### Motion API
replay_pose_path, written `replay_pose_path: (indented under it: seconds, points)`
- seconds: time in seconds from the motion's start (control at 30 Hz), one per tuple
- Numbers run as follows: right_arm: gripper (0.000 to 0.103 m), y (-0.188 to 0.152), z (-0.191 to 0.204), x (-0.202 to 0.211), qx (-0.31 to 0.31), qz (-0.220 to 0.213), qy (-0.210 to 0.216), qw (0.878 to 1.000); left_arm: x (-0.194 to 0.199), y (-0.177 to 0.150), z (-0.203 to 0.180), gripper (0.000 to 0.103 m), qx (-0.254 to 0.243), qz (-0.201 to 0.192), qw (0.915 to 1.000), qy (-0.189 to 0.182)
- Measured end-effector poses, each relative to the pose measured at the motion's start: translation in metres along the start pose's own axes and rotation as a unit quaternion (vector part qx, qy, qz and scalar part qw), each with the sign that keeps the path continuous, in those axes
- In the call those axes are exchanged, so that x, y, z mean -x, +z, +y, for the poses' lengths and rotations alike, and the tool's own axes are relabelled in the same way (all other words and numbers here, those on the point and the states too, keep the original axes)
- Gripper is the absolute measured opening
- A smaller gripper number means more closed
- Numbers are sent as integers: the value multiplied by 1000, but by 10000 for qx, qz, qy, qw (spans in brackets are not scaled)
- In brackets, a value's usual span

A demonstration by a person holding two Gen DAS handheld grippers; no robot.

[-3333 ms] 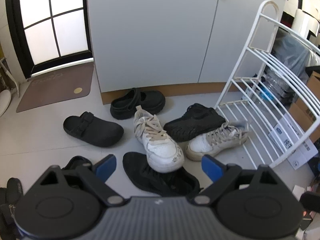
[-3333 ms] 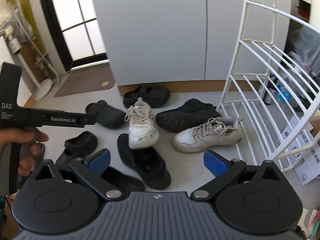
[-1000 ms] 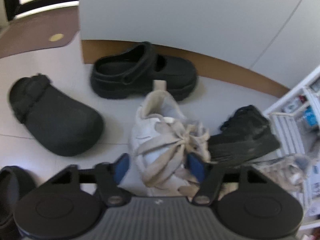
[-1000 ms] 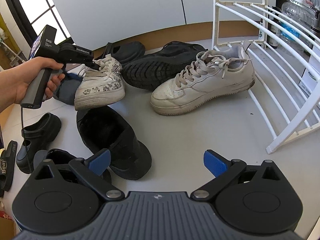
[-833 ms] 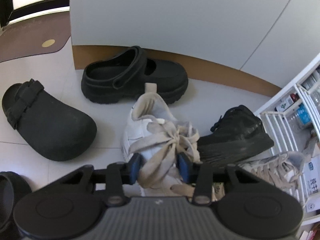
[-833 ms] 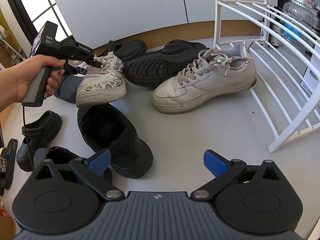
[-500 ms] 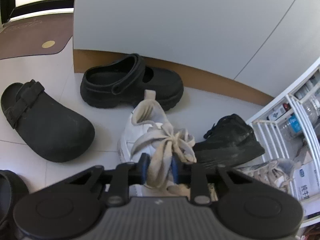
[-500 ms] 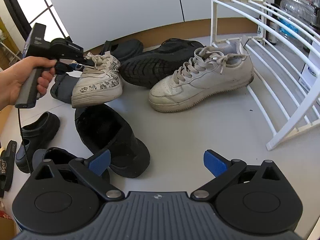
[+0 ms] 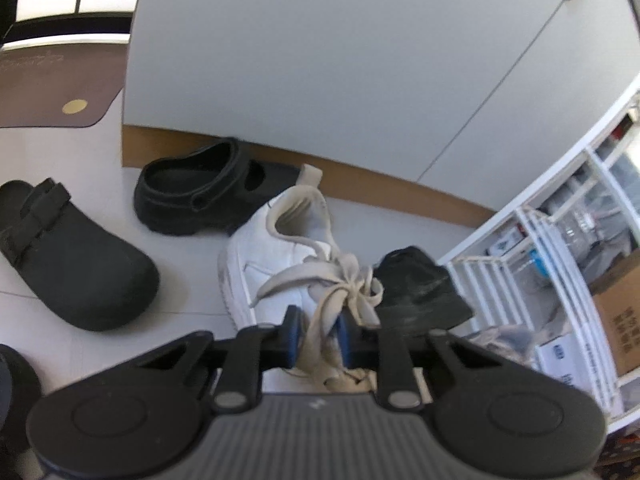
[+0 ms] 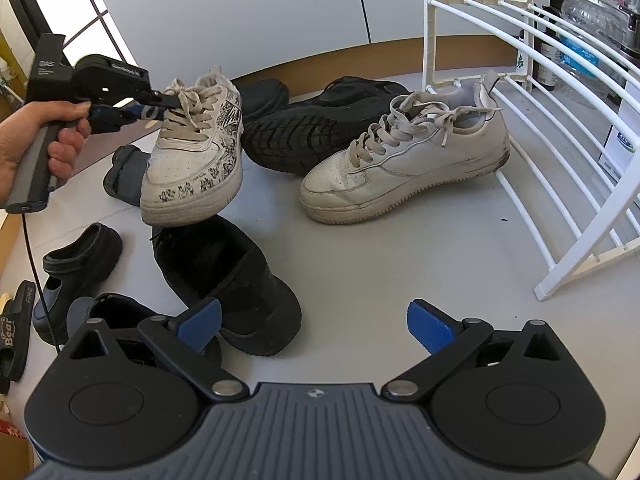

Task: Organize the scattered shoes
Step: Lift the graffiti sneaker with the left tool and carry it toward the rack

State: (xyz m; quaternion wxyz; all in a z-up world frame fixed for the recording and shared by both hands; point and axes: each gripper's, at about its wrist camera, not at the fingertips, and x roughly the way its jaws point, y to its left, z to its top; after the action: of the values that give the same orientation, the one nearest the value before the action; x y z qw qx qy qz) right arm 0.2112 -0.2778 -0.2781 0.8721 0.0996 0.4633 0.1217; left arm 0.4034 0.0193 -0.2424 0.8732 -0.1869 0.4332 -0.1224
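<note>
Right in front of me my right gripper [image 10: 314, 326] sits wide open w/ nothing between its blue pads, just hanging over the floor [image 10: 400, 248]. Next out is a black shoe [image 10: 236, 280] lying on the floor, and to its left a black clog [image 10: 76, 256] and a dark slide [image 10: 16, 320] w/ "Bear" and "FIVE" written on it. My left gripper [image 9: 316, 334] has just been squeezing in and is now pinched on the beige laces [image 9: 340, 300] of the printed white sneaker [image 10: 196, 148]; in the right cam that sneaker looks lifted clear of the floor, toe tipped down, over the black shoe. A hand [image 10: 44, 136] holds that gripper's handle, which reads "DAS" near the top; the smaller label on its side is too tiny for me to read. To the right the plain white sneaker [image 10: 408, 160] rests on the floor, heel end touching the bottom bars of the white wire rack [image 10: 560, 128]. Behind it a black sneaker [image 10: 320, 120] lies tipped, sole showing. In the left cam, farther out, a black strap clog [image 9: 72, 256] sits at left and a chunky black clog [image 9: 200, 200] sits by the grey cabinet [image 9: 360, 60]. Far left there's a brown doormat [image 9: 52, 92]; its writing is too faint. Boxes past the rack have print I can't read.
</note>
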Motion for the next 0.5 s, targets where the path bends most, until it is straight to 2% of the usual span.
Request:
replay_pose_path:
  seconds: [0.37,0.4,0.43,0.5]
  points:
    - [102,-9,-14,14,-158,-94,-26,9998,34,-14,-41,18,-132,-5,9968,-789]
    - [102,-10,-16,16,-158,-106,-25,9998,35,-16,-44,13,-112,9,9964,-844]
    - [102,-11,-18,19,-142,-127,-28,9998,37,-17,-48,2,-103,7,9955,-940]
    - [102,-12,-20,23,-150,-164,-29,9997,43,-20,-58,2,-96,-13,9924,-1228]
